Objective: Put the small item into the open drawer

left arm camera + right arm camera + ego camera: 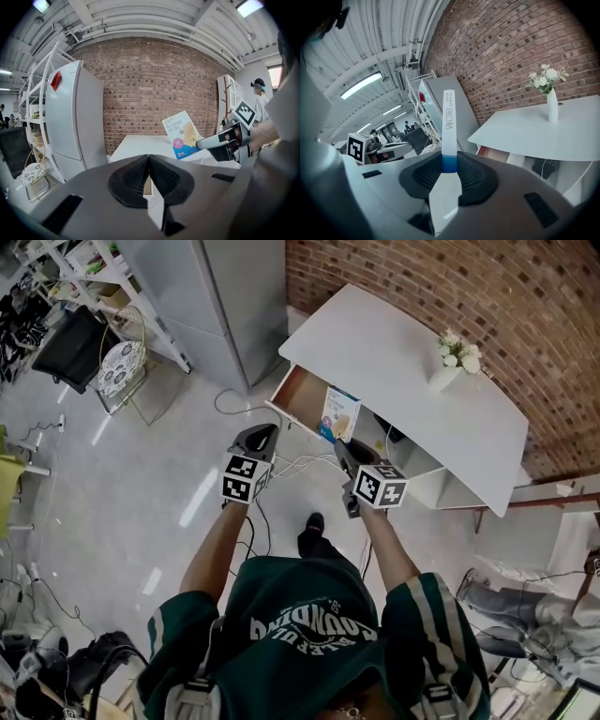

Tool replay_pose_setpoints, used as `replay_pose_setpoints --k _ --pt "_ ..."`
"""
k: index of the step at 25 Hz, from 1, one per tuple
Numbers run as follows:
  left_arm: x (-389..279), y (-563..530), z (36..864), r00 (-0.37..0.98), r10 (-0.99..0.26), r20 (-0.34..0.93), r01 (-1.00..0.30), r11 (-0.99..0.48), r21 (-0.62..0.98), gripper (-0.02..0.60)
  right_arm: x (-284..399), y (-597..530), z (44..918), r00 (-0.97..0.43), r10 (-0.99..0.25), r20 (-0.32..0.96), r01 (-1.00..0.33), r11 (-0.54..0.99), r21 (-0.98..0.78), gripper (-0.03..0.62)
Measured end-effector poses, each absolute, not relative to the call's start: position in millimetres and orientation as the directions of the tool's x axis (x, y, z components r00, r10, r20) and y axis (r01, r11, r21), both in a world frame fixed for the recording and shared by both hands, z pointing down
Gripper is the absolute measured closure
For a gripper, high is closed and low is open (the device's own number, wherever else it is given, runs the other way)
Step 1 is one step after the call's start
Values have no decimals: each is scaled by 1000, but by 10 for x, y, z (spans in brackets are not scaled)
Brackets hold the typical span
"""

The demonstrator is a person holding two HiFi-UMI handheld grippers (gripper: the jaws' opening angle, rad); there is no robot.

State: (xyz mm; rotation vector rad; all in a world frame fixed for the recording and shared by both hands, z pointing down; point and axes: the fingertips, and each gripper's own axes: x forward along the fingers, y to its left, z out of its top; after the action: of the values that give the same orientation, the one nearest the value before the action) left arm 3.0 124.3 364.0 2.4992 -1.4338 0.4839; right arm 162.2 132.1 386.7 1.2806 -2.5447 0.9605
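Observation:
My right gripper (339, 446) is shut on a small bandage box (339, 414), white and blue with a yellow picture, and holds it upright just in front of the open wooden drawer (298, 393) of the white table (412, 381). In the right gripper view the box (449, 124) stands edge-on between the pads (471, 176), with the drawer (494, 153) beyond it to the right. My left gripper (265, 433) hovers beside it to the left, jaws together and holding nothing. The left gripper view shows its pads (133, 180) meeting, and the box (180, 135) off to the right.
A white vase of flowers (457, 357) stands on the tabletop near the brick wall (450, 287). A tall grey fridge (216, 296) and white shelving (103, 277) stand to the left. Cables (281, 465) lie on the floor below the drawer.

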Motion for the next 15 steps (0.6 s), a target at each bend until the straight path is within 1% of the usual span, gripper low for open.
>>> replay_pose_setpoints --k 15 --pt "301 839 3794 395 -815 424 -907 -419 39 565 1839 882 4082 -697 -592 405 -708 477 -521 480"
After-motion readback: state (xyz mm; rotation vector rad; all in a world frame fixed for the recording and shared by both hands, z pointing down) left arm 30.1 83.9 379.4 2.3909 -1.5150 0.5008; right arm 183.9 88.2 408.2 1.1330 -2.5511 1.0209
